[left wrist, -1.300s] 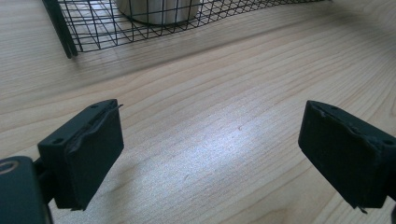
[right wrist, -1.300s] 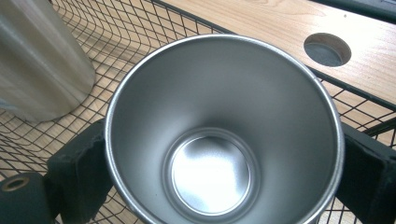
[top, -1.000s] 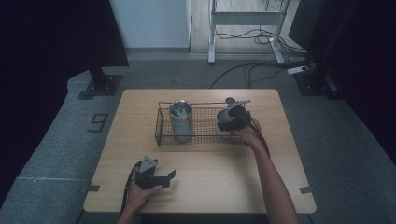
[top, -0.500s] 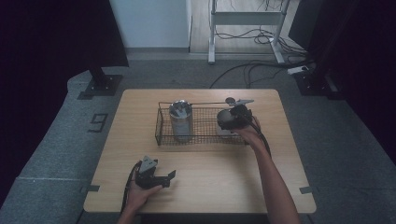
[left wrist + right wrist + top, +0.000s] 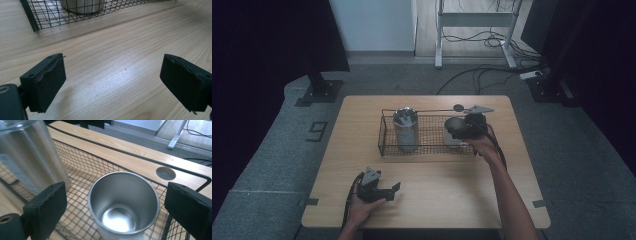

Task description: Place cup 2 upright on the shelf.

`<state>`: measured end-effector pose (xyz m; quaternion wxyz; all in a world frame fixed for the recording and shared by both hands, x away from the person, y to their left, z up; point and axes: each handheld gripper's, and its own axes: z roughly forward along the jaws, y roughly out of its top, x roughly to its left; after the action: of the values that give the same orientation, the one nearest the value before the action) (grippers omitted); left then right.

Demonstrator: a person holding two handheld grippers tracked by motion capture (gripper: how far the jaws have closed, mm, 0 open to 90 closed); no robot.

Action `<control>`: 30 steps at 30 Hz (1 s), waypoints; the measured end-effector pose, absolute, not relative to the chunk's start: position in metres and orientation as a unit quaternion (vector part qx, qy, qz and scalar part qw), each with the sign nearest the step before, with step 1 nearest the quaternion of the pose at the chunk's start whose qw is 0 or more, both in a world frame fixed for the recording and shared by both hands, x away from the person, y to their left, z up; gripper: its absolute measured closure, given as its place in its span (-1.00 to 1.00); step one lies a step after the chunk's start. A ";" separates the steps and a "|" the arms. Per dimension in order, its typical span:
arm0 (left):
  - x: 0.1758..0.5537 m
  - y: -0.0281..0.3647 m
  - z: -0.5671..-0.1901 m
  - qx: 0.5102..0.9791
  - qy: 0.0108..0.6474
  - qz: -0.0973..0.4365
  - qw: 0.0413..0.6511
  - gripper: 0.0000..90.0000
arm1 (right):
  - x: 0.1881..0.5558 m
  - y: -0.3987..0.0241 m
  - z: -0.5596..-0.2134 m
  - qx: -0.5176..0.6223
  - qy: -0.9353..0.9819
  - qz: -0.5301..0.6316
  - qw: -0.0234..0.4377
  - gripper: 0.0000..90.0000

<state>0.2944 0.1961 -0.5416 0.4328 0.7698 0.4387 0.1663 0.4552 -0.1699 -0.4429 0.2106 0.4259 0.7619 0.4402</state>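
Steel cup (image 5: 124, 205) stands upright in the wire basket (image 5: 82, 167), between the right gripper's (image 5: 117, 210) wide, untouching fingers.

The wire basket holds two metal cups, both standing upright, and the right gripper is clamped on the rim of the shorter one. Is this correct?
Not quite. The right gripper is not clamped on the shorter cup: in the right gripper view its jaws stand open, one on each side, clear of the rim. The rest holds: both it and the taller cup stand upright in the wire basket.

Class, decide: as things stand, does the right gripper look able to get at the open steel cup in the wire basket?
Probably yes: the right gripper hangs open just above the steel cup in the wire basket, with nothing between them.
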 end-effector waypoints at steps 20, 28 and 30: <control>0.294 0.194 -0.541 0.770 0.438 0.166 0.433 -0.86 | 0.384 -0.201 -0.456 0.399 0.757 0.471 0.213 -0.80; 0.294 0.194 -0.541 0.770 0.438 0.166 0.433 -0.86 | 0.355 -0.216 -0.472 0.402 0.754 0.476 0.209 -0.79; 0.294 0.194 -0.541 0.770 0.439 0.166 0.433 -0.86 | 0.347 -0.219 -0.480 0.404 0.754 0.476 0.207 -0.79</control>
<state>0.2943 0.1942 -0.5412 0.4327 0.7700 0.4386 0.1661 0.3475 -0.2193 -0.4800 0.2065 0.4035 0.7537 0.4759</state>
